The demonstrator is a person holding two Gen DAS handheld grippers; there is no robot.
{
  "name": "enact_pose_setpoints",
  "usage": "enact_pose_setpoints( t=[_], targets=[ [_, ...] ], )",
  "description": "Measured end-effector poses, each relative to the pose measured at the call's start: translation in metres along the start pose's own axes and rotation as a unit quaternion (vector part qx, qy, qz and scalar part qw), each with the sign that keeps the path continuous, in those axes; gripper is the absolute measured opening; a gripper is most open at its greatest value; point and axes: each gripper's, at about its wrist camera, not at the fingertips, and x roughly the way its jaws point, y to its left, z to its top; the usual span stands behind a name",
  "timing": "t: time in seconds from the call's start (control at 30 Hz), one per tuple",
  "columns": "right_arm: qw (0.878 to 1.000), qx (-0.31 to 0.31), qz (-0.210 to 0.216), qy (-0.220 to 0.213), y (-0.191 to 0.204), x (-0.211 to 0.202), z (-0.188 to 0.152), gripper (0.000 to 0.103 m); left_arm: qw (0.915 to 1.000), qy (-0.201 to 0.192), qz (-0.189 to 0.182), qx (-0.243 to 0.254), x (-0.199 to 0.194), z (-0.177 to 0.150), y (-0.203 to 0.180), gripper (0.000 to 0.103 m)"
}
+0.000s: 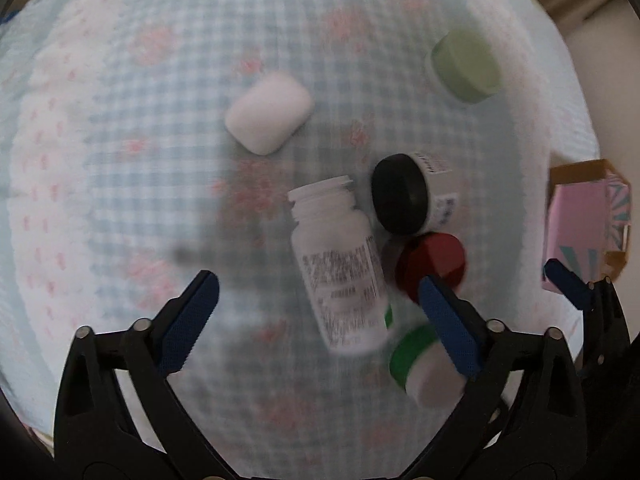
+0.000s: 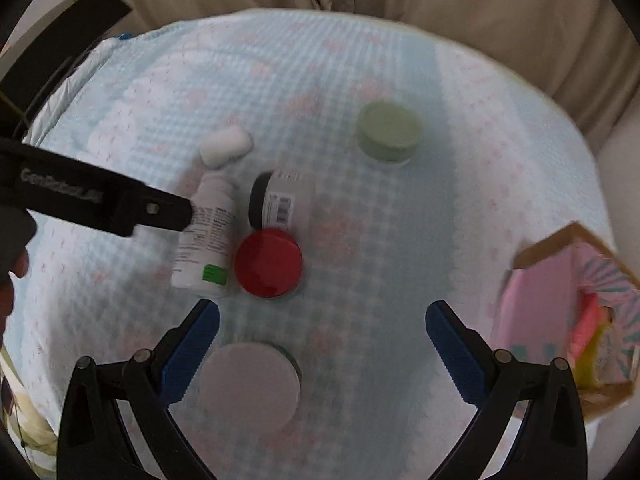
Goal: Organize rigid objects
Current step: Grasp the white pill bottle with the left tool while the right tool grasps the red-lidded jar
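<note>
White bottle (image 1: 340, 264) lying capless mid-cloth (image 1: 120, 160), touching black-lid jar (image 1: 400, 200) and red lid (image 1: 434, 260). Left gripper (image 1: 316, 292) spread wide over it, holding nothing. Right gripper (image 2: 322, 324) wide open too, empty.

I see a tablecloth (image 2: 360, 220) of pale blue and white checks with faint pink flower prints. At its centre lies a white bottle (image 1: 338, 264) with grey print and a green patch on its label. A black-lidded jar (image 2: 276, 200) with a white barcode label lies at the bottle's 2 o'clock. A red lid (image 2: 268, 263) sits at its 4 o'clock. A white cap (image 1: 268, 114) rests at 11 o'clock, a pale green lid (image 2: 389, 130) at 1 o'clock. A pink box (image 2: 560, 312) with teal stripes stands at 3 o'clock. My gripper pads (image 2: 192, 344) are blue on black.
</note>
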Motion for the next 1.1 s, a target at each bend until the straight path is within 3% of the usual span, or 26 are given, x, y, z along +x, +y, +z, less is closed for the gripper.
enact_pose_setpoints(
  t=[0.07, 0.27, 0.37, 0.43, 0.53, 0.73, 1.1],
  targets=[
    [1.000, -0.026, 0.004, 0.005, 0.006, 0.017, -0.001, 0.103, 0.9999, 0.010, 0.004, -0.006, 0.015, 0.006, -0.001, 0.087],
    [0.999, -0.051, 0.013, 0.011, 0.010, 0.053, 0.004, 0.096, 0.9996, 0.023, 0.004, -0.019, 0.044, 0.016, -0.004, 0.080],
    [0.997, -0.070, 0.027, 0.013, 0.013, 0.065, 0.006, 0.087, 0.9998, 0.017, 0.011, -0.007, 0.047, 0.018, -0.014, 0.072],
    [0.996, -0.085, 0.036, 0.014, 0.017, 0.069, 0.006, 0.075, 0.9998, 0.017, 0.000, -0.006, 0.046, 0.018, -0.020, 0.063],
    [0.994, -0.092, 0.054, 0.008, 0.019, 0.071, 0.006, 0.066, 0.9996, 0.022, -0.016, -0.013, 0.048, 0.021, -0.026, 0.052],
    [0.992, -0.094, 0.084, 0.002, 0.019, 0.071, 0.007, 0.052, 0.9990, 0.022, -0.032, -0.023, 0.044, 0.020, -0.019, 0.051],
    [0.993, -0.091, 0.072, 0.010, 0.029, 0.069, 0.012, 0.051, 0.9980, 0.018, -0.051, -0.034, 0.015, 0.000, 0.012, 0.050]
  ],
)
